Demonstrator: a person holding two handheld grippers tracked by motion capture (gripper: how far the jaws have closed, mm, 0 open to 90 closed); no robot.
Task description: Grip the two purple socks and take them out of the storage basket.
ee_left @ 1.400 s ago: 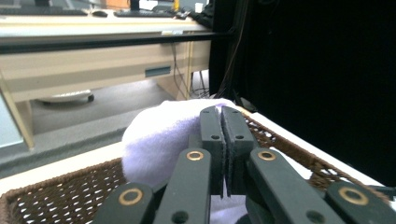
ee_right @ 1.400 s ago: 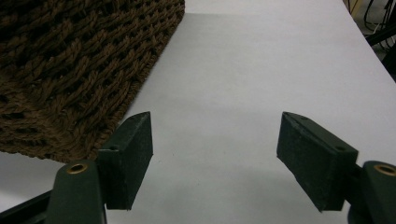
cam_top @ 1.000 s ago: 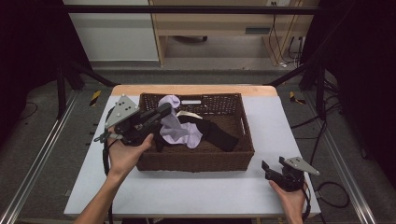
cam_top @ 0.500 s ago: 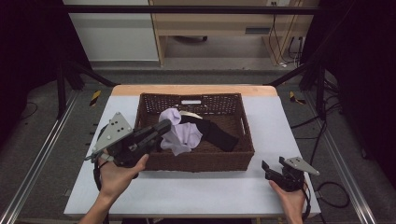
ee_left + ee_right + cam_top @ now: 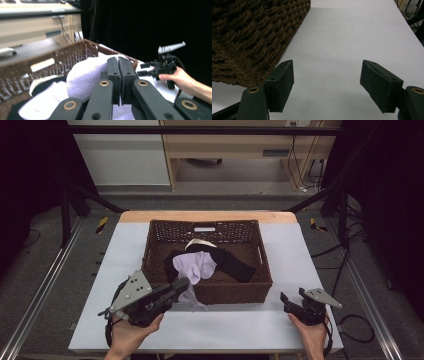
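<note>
A brown wicker basket [image 5: 263, 268] stands mid-table and holds a pale lavender sock [image 5: 196, 267], a black sock [image 5: 237, 264] and a cream piece [image 5: 198, 243]. My left gripper [image 5: 183, 284] is at the basket's near left corner, shut on the lavender sock, whose end drapes over the front wall. In the left gripper view the jaws [image 5: 119, 80] are pressed together with the sock [image 5: 85, 72] bunched against them. My right gripper [image 5: 290, 300] rests at the near right of the table, open and holding nothing [image 5: 327, 85].
The white tabletop [image 5: 305, 255] has bare room left, right and in front of the basket. In the right gripper view the basket's woven wall [image 5: 249, 37] is close on the left. A wooden desk and cables lie beyond the far edge.
My left gripper has moved down and toward the near edge, out of the basket, dragging the lavender sock over the front wall. The right gripper has stayed put.
</note>
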